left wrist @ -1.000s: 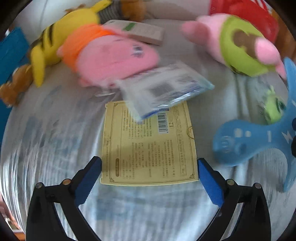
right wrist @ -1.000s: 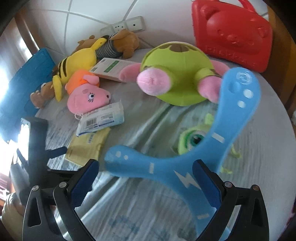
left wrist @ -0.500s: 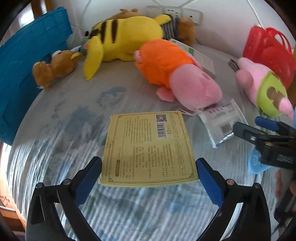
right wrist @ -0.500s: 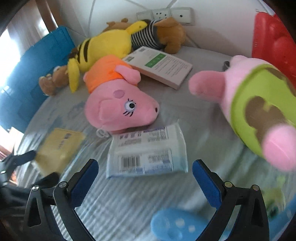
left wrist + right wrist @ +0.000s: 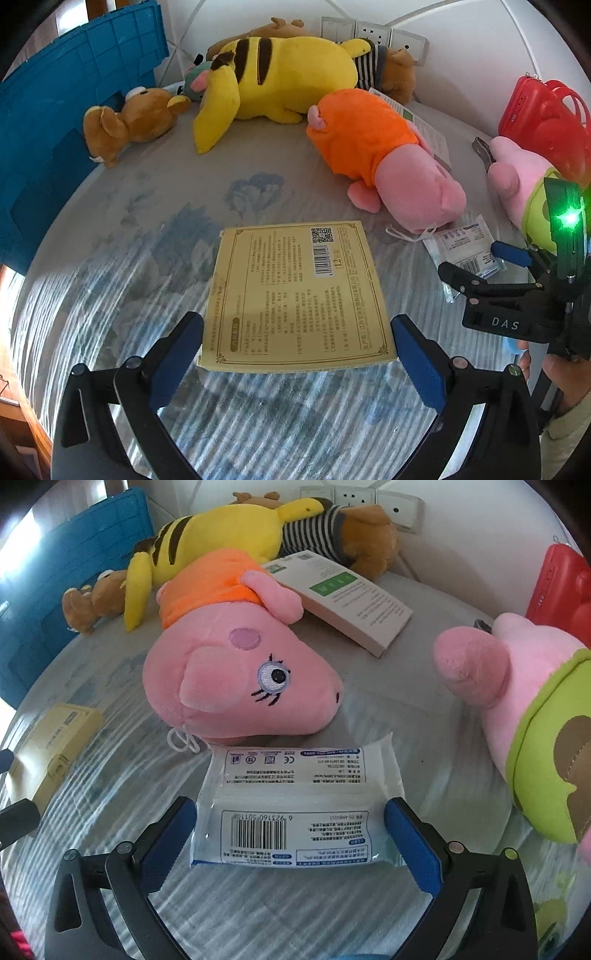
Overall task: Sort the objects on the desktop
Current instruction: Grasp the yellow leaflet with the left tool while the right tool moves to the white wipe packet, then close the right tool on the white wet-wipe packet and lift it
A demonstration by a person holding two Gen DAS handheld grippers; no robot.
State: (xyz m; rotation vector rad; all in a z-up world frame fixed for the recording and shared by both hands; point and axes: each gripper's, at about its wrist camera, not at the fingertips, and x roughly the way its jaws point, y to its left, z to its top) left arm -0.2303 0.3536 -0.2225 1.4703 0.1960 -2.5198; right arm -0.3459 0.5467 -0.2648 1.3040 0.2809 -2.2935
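Colours and patterns, desktop objects on striped cloth

The tablecloth [image 5: 122,258] is showing grey-white with blue stripes and a faded blue flower print. The flat box [image 5: 295,291] is reading pale yellow with a gold ornamental border and black barcode. The mask packet [image 5: 295,808] is appearing white with blue bands. The pig plush [image 5: 236,679] is showing pink in an orange dress; the plush behind it [image 5: 280,77] is showing yellow with dark brown stripes. The crate [image 5: 55,129] is reading teal blue, the case [image 5: 543,118] red.

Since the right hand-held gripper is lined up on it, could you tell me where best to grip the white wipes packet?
Grip the wipes packet across its short side edges near the barcode end, coming from the near side; it lies flat between the open right hand-held gripper.
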